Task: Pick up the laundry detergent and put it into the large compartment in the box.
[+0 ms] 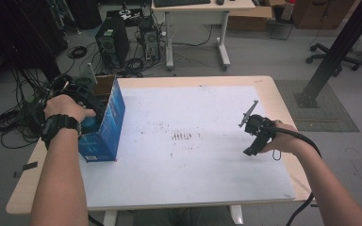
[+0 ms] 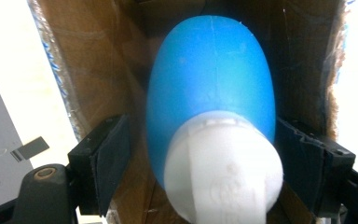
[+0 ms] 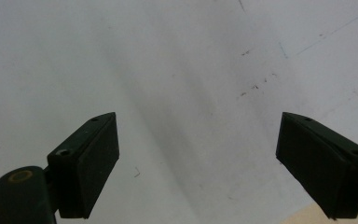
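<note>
An open-topped cardboard box with blue printed sides (image 1: pixel 107 123) stands at the left edge of the white sheet covering the table (image 1: pixel 207 155), and everything here is placed from that box. The left tool (image 1: pixel 82 96) reaches down into the box's open top, with the person's left hand (image 1: pixel 63 107) (a black wristwatch sits on that wrist) just over the box's left wall. In the left gripper view the brown inner walls of the box (image 2: pixel 98 70) rise on both sides, and a smooth blue plastic bottle with a white cap (image 2: pixel 212 107) sits inside, cap end nearest the camera. The left tool (image 2: pixel 205 154) has its two black jaws spread on either side of the bottle: the right one looks to touch the blue body, the left one stands just clear of it, so the bottle is not yet clamped. Well to the right of the box, the right tool (image 1: pixel 254 136) hovers over the bare white sheet; in the right gripper view its (image 3: pixel 198 158) jaws stand wide apart, holding nothing.
</note>
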The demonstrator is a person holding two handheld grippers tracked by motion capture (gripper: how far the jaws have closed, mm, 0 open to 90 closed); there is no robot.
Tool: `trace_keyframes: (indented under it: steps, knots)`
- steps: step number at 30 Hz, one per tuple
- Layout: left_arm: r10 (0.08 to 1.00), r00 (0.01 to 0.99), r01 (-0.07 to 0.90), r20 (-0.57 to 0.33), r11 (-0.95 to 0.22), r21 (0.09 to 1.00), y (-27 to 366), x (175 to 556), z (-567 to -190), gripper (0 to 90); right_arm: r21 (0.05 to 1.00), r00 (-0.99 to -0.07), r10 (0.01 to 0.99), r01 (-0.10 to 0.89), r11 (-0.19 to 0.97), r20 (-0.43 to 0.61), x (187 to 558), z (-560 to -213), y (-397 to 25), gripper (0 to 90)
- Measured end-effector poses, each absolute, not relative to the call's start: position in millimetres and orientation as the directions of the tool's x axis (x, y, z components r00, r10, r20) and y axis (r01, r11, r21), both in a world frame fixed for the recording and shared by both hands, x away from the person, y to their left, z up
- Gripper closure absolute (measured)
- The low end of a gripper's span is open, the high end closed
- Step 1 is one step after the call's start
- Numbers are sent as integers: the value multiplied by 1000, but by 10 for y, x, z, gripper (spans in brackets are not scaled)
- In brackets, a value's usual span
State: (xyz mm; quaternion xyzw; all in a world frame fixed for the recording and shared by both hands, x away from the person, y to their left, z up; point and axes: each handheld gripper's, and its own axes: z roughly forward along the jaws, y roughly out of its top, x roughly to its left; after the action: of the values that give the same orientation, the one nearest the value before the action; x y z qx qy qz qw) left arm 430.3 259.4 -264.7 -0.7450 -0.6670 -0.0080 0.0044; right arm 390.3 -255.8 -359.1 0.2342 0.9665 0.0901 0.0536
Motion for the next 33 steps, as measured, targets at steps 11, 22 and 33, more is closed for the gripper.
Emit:
trace_keyframes:
  steps: [11, 22, 33]
  knots:
    - [990, 130, 991, 46, -131, 25, 2516, 4300, -2525, 212, 204, -885, 462, 441, 874, -63, 3889, -3578, -2551, 133]
    - [989, 133, 989, 67, -137, 49, 2468, 4304, -2375, 207, 209, -884, 463, 442, 872, -65, 3882, -3575, -2578, 133]
    - [987, 140, 987, 84, -145, 65, 2436, 4297, -2214, 200, 210, -884, 463, 442, 872, -66, 3879, -3571, -2583, 133]
